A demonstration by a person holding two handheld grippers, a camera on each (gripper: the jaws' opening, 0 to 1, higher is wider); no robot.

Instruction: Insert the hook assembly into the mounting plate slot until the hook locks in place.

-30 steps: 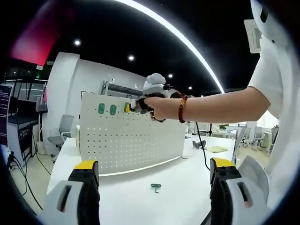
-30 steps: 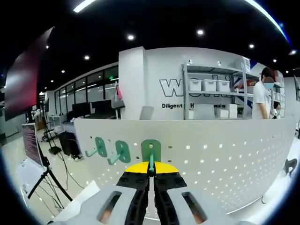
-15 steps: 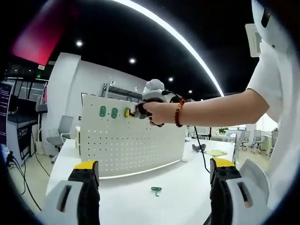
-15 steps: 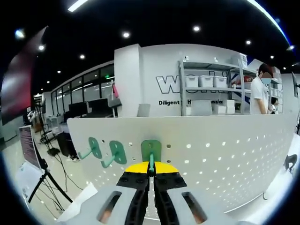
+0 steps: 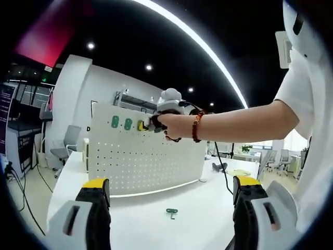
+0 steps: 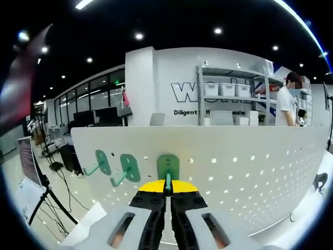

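Observation:
A white pegboard mounting plate (image 5: 145, 161) (image 6: 250, 172) stands upright on the white table (image 5: 156, 224). Two green hooks (image 6: 99, 162) (image 6: 127, 167) hang in its top row. My right gripper (image 6: 167, 190) is shut on the stem of a third green hook (image 6: 167, 165), whose backplate lies flat against the board. In the left gripper view that right gripper (image 5: 148, 124) is held up at the board's top edge by a person's hand (image 5: 177, 125). My left gripper (image 5: 169, 195) stands open low over the table. A loose green hook (image 5: 171, 212) lies flat on the table between its jaws.
A person's bare arm with a red bead bracelet (image 5: 196, 126) crosses from the right. A cable (image 5: 222, 166) hangs behind it. A small dark object (image 5: 220, 166) and a yellow pad (image 5: 240, 172) lie at the table's far right. Shelving (image 6: 234, 99) and a standing person (image 6: 287, 107) show behind the board.
Both views have shifted slightly with the hands. The right gripper stays shut on the green hook against the board; the left stays open.

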